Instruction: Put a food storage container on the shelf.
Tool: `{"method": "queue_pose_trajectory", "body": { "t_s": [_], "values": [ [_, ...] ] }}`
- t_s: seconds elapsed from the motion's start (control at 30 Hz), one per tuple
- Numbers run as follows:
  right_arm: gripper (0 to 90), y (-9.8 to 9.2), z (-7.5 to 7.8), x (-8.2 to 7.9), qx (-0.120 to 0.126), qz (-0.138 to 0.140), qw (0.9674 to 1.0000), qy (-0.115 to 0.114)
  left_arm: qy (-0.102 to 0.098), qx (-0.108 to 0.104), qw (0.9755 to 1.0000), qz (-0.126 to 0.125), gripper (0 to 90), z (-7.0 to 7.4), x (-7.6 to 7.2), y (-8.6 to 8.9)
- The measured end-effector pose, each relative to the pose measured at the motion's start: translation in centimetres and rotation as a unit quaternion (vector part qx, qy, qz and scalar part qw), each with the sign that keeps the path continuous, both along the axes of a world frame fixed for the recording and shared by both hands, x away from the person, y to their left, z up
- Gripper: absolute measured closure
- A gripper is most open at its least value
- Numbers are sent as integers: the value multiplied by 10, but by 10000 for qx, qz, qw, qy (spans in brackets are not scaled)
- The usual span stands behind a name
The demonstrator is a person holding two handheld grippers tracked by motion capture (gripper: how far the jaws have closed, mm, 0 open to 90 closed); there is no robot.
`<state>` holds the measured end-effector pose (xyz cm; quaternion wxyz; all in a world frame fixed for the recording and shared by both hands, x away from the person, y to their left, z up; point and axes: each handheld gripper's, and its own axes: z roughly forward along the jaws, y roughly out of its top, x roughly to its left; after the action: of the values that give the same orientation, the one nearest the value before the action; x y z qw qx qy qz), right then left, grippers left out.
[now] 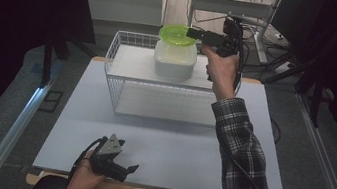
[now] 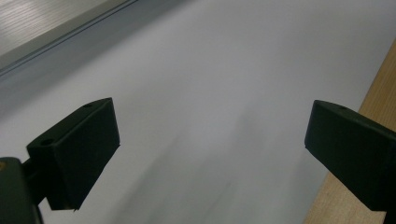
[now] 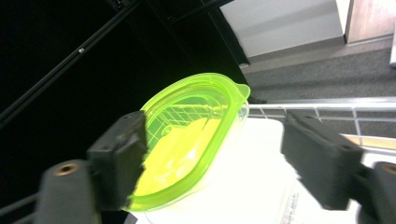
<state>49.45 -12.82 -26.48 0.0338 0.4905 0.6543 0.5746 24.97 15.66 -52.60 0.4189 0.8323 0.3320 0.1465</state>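
A lime-green translucent lid lies slightly tilted on a white plastic container. The container stands on the upper level of a white wire rack. My right gripper is held level at the lid's right edge. Its jaws stand apart, one close to the lid's rim, the other well clear of it. My left gripper rests low near the front left of the white tabletop, open, with nothing between its jaws.
The rack stands at the back middle of the white board, and bare board lies in front of it. A wooden table edge runs along the front. Dark stands and cables crowd the area behind and to the right of the table.
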Motion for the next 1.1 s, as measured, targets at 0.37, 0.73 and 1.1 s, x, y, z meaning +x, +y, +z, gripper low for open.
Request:
{"method": "queue_pose_trajectory", "body": {
  "t_s": [0.37, 0.73, 1.1],
  "values": [
    [102, -8, -2, -20, -485, 355, 9972, -446, 6, -10, 10000, 15, 28, 0, 0, 0],
    [74, -14, -15, -54, -749, 675, 9912, -860, 32, -199, 9998, -21, 26, 0, 0, 1],
    [48, -12, -30, -85, -1360, 949, 9783, -1239, 46, -370, 9993, -54, 22, 0, 1, 2]
  ]
}}
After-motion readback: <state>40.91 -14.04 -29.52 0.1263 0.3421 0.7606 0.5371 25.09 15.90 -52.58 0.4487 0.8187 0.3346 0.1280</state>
